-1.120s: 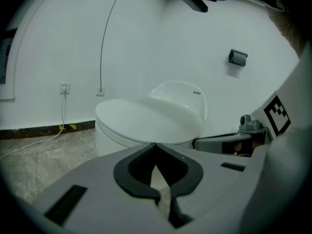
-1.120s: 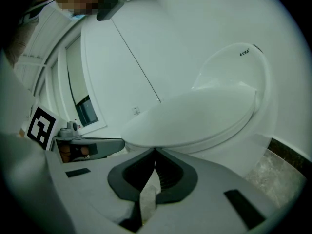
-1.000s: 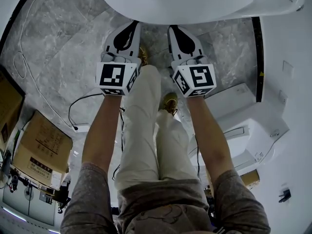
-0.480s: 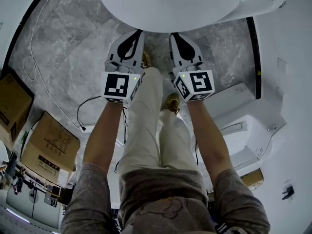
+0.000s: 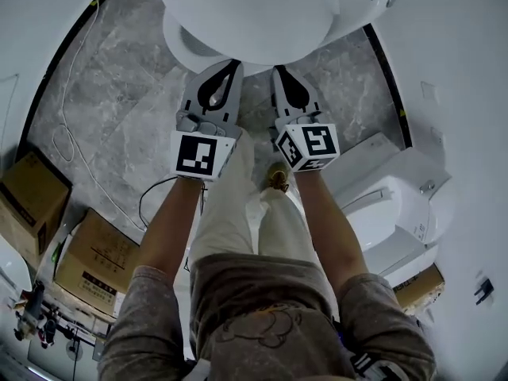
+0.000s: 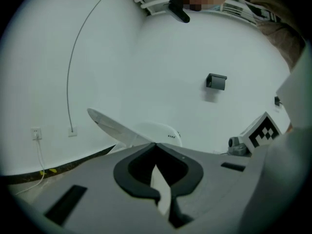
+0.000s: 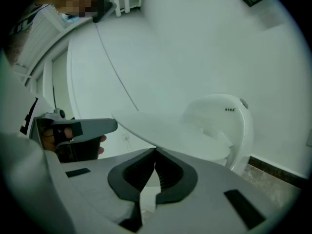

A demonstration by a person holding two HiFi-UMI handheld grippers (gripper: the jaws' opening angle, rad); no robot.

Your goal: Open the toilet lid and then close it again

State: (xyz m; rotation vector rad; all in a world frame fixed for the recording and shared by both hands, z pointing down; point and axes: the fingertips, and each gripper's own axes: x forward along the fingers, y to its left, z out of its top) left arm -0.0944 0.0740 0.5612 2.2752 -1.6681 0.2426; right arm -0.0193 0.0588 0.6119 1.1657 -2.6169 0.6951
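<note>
While toilet lid [image 5: 246, 14] tilts, left hand-held gripper [image 5: 231, 64], right hand-held gripper [image 5: 279, 70]; closed beneath rim

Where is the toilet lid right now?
In the head view the toilet lid is top centre, tilted up above the bowl, its front edge by the left tongs and right tongs.

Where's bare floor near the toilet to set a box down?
Widest: grey floor left of the toilet, between it and the cardboard boxes. Narrower strip right, before the white fixture. Crowded in front: the person's legs.
</note>
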